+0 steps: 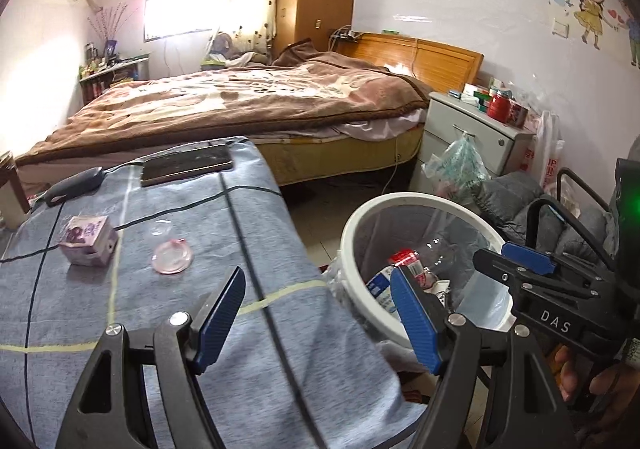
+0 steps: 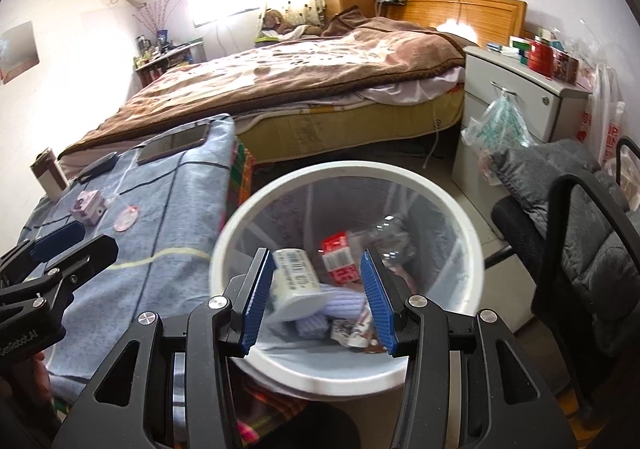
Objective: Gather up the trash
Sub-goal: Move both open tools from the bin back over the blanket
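Observation:
A white round trash bin (image 2: 448,201) stands on the floor right of the table; it also shows in the left wrist view (image 1: 400,203). Inside lie a red-labelled clear bottle (image 2: 340,255), cartons and wrappers. My right gripper (image 2: 318,301) is open above the bin; a white cup (image 2: 298,287) is blurred between its fingers, apart from the right pad. My left gripper (image 1: 320,313) is open and empty over the table's right edge. On the blue cloth lie a purple carton (image 1: 86,241) and a pink plastic lid (image 1: 172,255).
A phone (image 1: 186,169) and a dark case (image 1: 74,185) lie at the table's far end. A bed (image 1: 240,101) stands behind. A white nightstand (image 1: 468,133) with a hanging bag and a dark padded chair (image 2: 580,217) stand right of the bin.

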The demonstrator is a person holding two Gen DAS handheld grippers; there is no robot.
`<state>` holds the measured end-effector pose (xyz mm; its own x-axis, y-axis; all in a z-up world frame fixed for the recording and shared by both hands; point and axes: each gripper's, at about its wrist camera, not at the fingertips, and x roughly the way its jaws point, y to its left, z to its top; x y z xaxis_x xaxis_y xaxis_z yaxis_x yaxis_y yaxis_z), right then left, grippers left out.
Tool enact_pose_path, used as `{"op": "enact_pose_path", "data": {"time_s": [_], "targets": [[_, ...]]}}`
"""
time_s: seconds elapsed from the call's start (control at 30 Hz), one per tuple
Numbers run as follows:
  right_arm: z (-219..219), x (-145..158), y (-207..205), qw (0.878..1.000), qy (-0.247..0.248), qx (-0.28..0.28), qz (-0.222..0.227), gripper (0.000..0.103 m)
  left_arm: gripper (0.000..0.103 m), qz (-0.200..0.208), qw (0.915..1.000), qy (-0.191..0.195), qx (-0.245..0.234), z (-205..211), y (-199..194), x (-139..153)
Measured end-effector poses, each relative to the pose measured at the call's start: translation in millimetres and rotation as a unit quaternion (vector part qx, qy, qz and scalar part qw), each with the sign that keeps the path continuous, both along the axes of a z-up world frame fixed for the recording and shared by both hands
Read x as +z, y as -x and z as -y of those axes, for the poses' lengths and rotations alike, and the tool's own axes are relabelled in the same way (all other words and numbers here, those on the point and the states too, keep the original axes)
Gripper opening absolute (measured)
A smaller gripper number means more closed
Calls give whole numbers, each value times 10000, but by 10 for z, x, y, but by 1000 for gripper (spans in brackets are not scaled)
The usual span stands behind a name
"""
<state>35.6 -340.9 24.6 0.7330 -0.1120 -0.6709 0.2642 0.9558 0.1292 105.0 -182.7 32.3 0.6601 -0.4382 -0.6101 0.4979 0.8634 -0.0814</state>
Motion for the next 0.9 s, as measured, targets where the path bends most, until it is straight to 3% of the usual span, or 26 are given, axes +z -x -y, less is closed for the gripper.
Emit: {"op": "enact_pose_path", "data": {"time_s": [0.43,0.9], "targets": [[-512,12,-195,9981,5,606,59,48,77,28,9977,47,681,-689,-114,11],[-1102,14,-514,9904,-68,1378,64,49,77,3,9861,7,1661,-1590,-301,-3]]}}
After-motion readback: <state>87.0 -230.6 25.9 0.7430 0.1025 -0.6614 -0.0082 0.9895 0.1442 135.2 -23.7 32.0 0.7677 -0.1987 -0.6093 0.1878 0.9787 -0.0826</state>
